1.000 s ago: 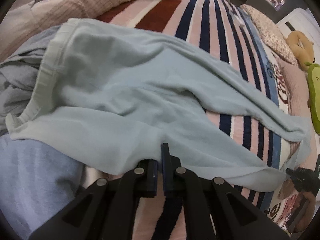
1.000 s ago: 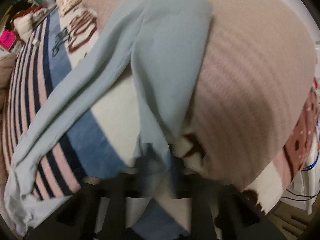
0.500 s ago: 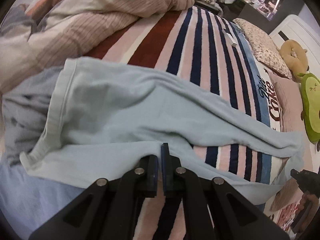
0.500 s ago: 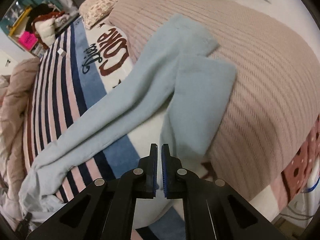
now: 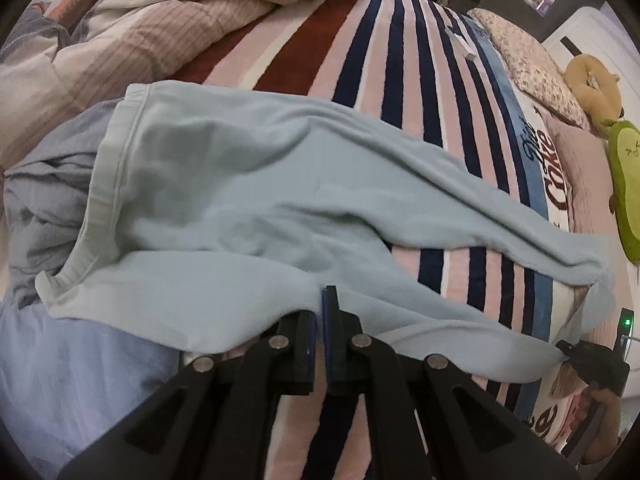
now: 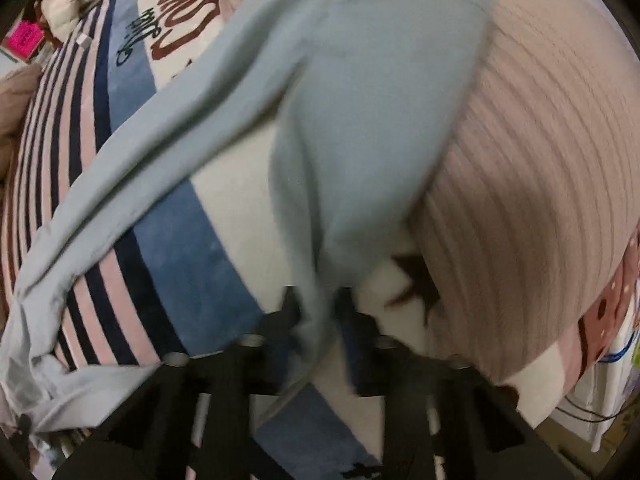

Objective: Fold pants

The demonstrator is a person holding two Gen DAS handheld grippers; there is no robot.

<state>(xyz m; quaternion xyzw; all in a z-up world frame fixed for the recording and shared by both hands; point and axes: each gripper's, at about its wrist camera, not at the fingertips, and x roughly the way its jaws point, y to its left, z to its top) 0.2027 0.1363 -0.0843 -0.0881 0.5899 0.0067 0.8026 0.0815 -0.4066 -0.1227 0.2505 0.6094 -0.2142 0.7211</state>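
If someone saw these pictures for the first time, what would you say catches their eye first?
The pale blue pants dominate, spread across the striped blanket with the waistband at the left of the left wrist view. The left claw is shut on the near edge of the pants; the right claw grips one leg. A green plush toy lies at the far right.

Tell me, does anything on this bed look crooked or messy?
Yes. The pants lie rumpled, their two legs splayed apart with striped blanket showing between them. One leg is bunched between the right gripper's fingers.
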